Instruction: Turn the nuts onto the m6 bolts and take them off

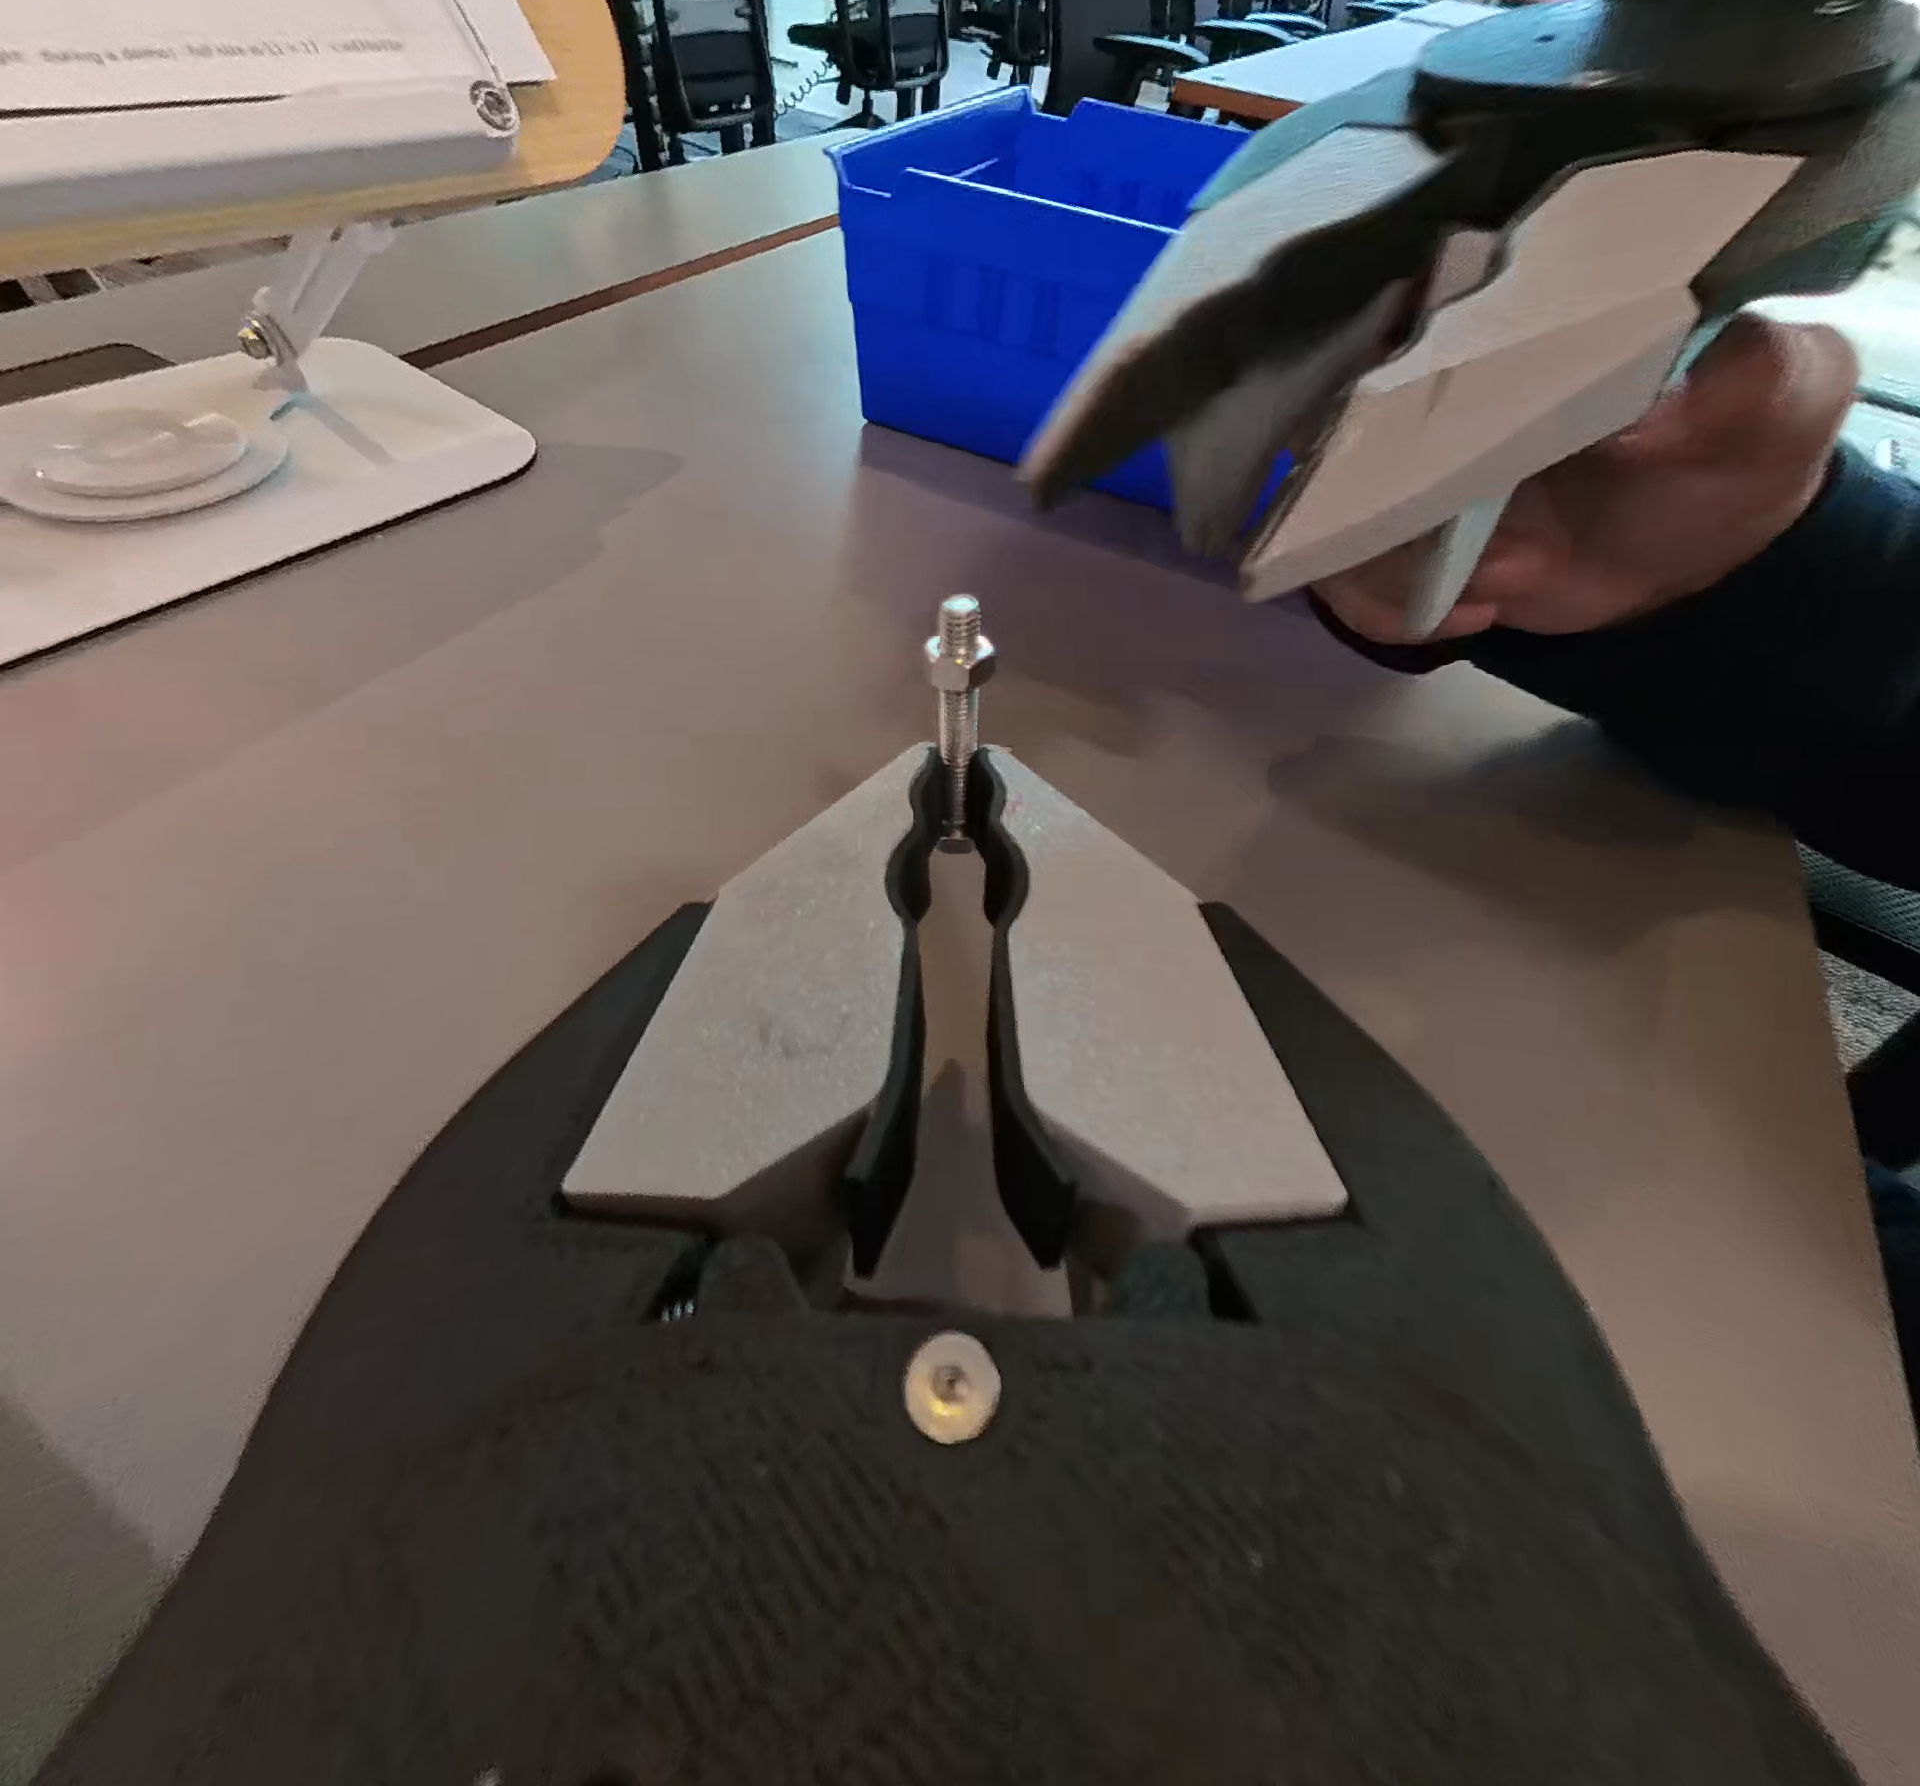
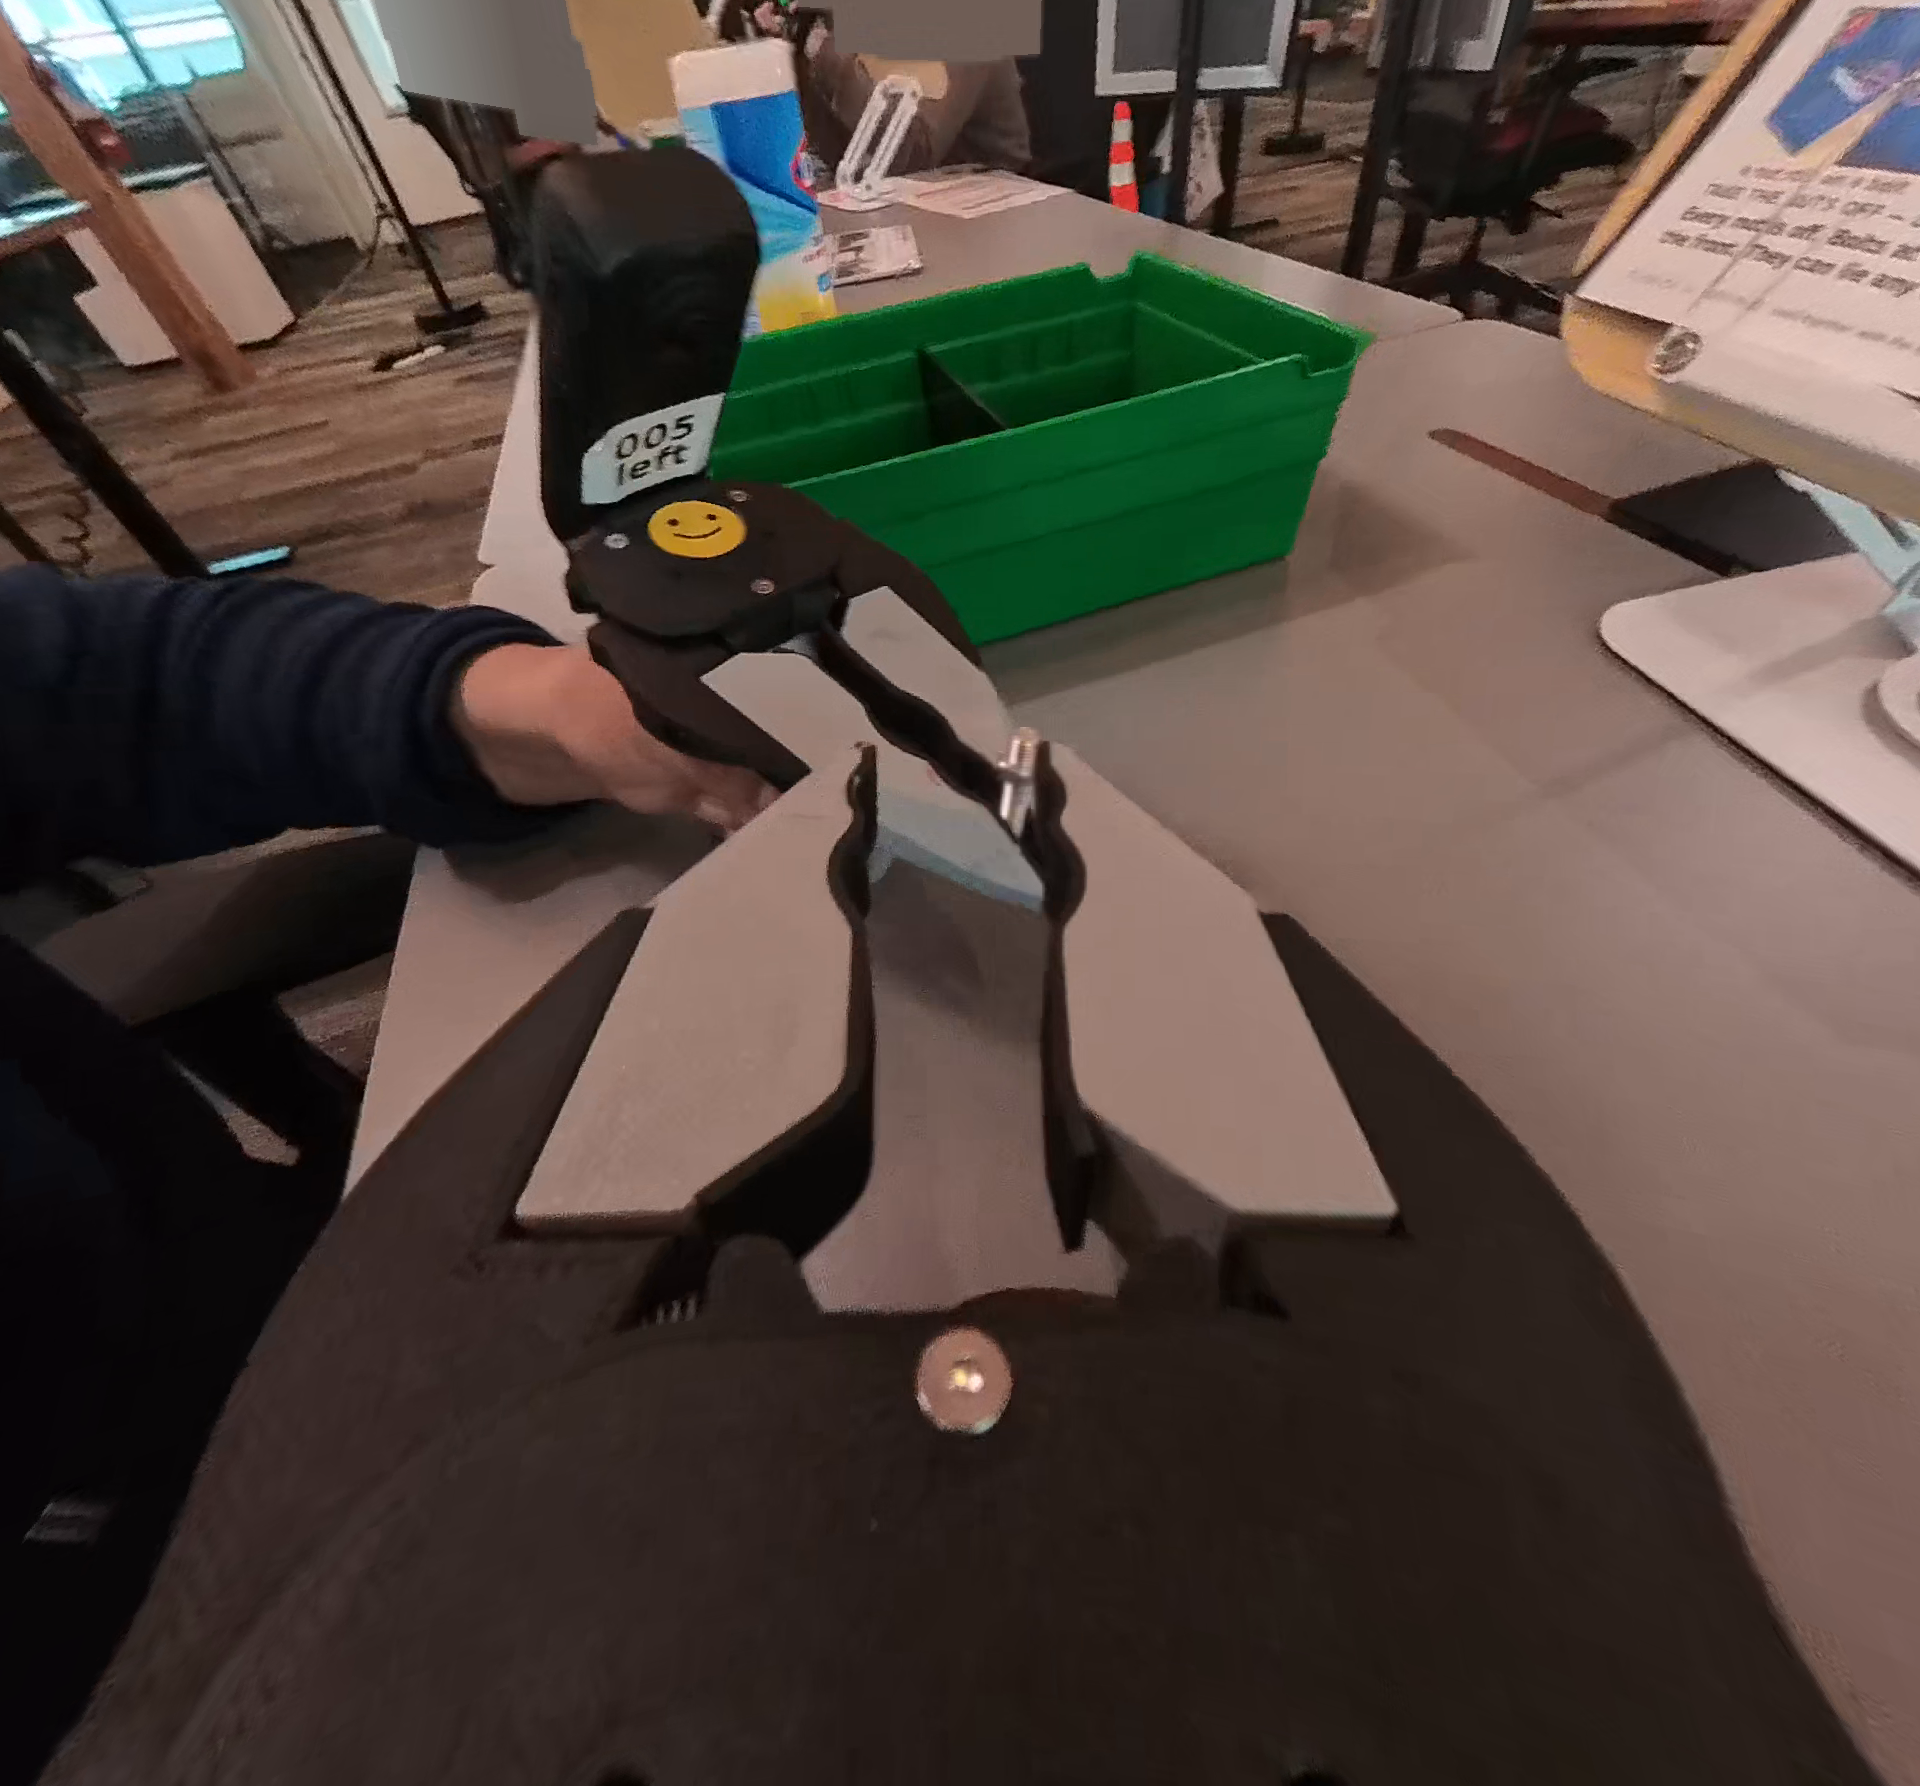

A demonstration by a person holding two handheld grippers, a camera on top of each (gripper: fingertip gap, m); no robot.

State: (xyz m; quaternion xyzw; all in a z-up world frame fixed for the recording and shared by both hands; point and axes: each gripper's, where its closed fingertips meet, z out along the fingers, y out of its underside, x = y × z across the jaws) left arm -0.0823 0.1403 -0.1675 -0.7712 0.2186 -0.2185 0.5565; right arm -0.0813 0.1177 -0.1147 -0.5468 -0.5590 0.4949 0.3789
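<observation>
Your left gripper (image 1: 956, 780) pinches the bolt (image 1: 957, 728) near its head, nut (image 1: 959, 664) threaded near the tip — your right gripper (image 2: 951, 780) hangs close by, fingers apart, holding nothing.

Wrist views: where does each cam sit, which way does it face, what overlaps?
Left wrist view: sits on the left tool, looks along its fingers over the grey table toward the blue bin; it is shut on the bolt, nut near the tip.
Right wrist view: sits on the right tool, open, faces the green bin; hand and dark sleeve show.
Shared: bolt, table, each other's tool.
</observation>
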